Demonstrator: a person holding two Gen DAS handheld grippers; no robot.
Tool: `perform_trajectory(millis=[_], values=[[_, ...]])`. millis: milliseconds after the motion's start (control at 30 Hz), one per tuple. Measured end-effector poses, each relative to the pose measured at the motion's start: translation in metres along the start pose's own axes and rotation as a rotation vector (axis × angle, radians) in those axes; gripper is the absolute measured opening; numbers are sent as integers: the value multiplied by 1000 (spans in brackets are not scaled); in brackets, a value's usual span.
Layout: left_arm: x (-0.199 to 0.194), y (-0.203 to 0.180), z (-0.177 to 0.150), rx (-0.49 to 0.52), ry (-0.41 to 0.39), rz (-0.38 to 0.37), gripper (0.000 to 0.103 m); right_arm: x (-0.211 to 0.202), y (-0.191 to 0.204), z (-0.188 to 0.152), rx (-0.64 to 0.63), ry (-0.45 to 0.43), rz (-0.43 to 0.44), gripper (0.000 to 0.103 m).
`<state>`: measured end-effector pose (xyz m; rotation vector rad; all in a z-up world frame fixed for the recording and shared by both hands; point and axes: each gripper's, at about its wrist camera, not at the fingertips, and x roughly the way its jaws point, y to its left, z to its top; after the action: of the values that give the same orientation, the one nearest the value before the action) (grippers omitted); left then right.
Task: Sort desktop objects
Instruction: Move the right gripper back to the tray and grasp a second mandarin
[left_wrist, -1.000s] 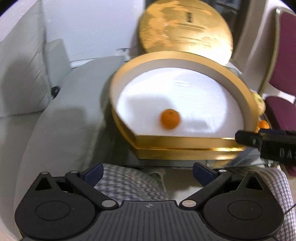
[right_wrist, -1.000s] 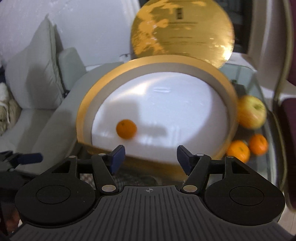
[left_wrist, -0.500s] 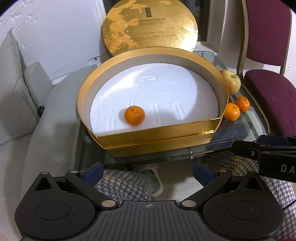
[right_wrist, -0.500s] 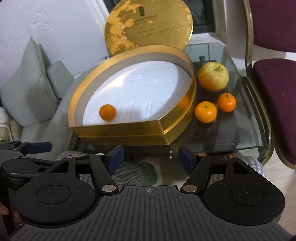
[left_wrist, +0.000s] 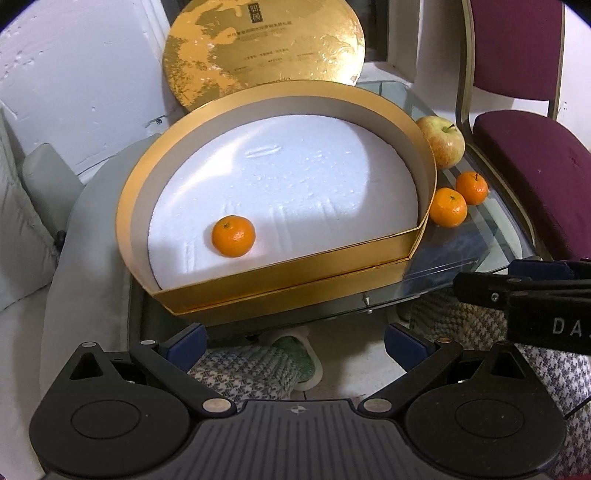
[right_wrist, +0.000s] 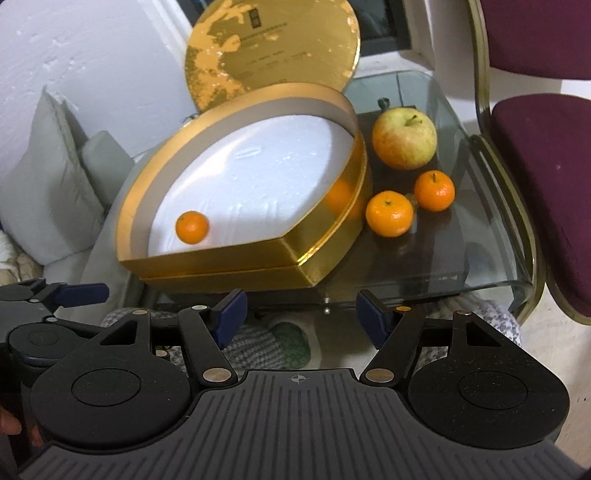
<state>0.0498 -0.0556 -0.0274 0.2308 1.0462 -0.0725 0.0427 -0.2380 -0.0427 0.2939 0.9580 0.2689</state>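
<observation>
Both grippers have pulled back from the gold box since a second ago, so the whole glass worktop has come into view, and the right gripper's fingers have just been opening a touch with nothing between them.

Left wrist view: the left gripper (left_wrist: 293, 341) hangs short of the worktop (left_wrist: 476, 247), fingers spread wide and empty. One tangerine (left_wrist: 233, 236) sits inside the gold box (left_wrist: 280, 275), near its left front corner on the white foam — that's one sorted. Two more tangerines (left_wrist: 448, 206) wait outside, just right of the box, with the apple (left_wrist: 441, 142) behind them. The box's lid (left_wrist: 264, 51) leans against the far wall.

Right wrist view: the right gripper (right_wrist: 303, 317) is parted and carrying nothing, aimed at the near edge of the worktop. The loose fruit lies ahead and right — the nearer tangerine (right_wrist: 389, 213) just beside the box wall, the farther tangerine (right_wrist: 434, 190), then the apple. By my reckoning, an early stage: one piece in, three to go.
</observation>
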Motion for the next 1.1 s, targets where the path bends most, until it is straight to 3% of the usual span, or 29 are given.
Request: perform_trajectory(millis=[367, 1100], values=[[20, -1, 5, 24, 50, -1, 102, 16, -24, 11, 68, -4, -49, 71], [41, -14, 56, 37, 10, 13, 103, 48, -92, 61, 163, -65, -198, 72]])
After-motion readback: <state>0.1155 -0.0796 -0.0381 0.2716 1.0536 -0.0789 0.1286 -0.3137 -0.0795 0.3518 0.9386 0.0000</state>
